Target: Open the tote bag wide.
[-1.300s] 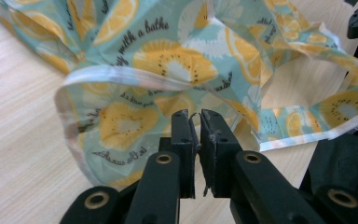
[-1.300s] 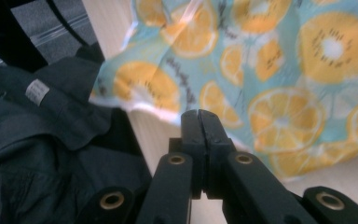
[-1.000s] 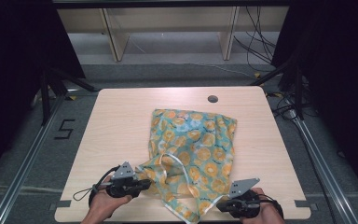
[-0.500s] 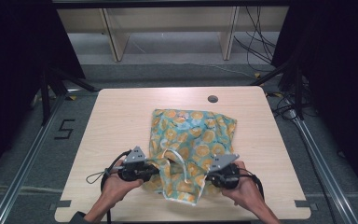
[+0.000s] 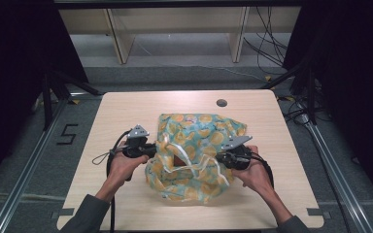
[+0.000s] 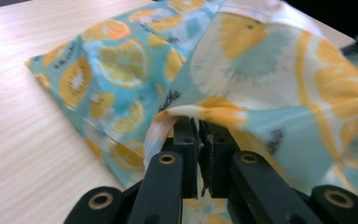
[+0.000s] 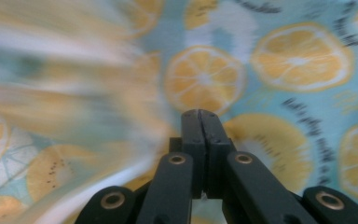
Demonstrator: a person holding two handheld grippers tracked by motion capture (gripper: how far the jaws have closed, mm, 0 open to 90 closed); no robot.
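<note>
The left hand-held gripper [image 6: 198, 154] is seen with its jaws pressed together on a white-lined edge of the fruit-print cloth [image 6: 135, 70], the fabric rising over the jaw tips and draping off toward 2 o'clock. In the high view the same left hand-held gripper [image 5: 148, 149] is placed at the cloth's 9 o'clock edge, carried in the person's left hand [image 5: 124, 165]. The right hand-held gripper [image 7: 200, 140] is clamped fully shut too, cloth pinched in the seam of the jaws, lemon and kiwi slices blurred across the field behind; in the high view the right hand-held gripper [image 5: 223, 158] is found at the cloth's 3 o'clock edge, held by the right hand [image 5: 255, 174].

The cloth [image 5: 194, 150] is bunched near the middle of the worktop [image 5: 126, 107], its far part lying flat toward 12 o'clock, its near part gathered and lifted between the two grips, a white strap looping across it. A dark round hole [image 5: 221, 103] is set in the worktop at 12 o'clock, well apart from the cloth.

The step in hand is judged to be a fold: the near edge is being carried over the flat part. Next, both grips would need to be kept level and the edge laid down squarely toward 12 o'clock before release
</note>
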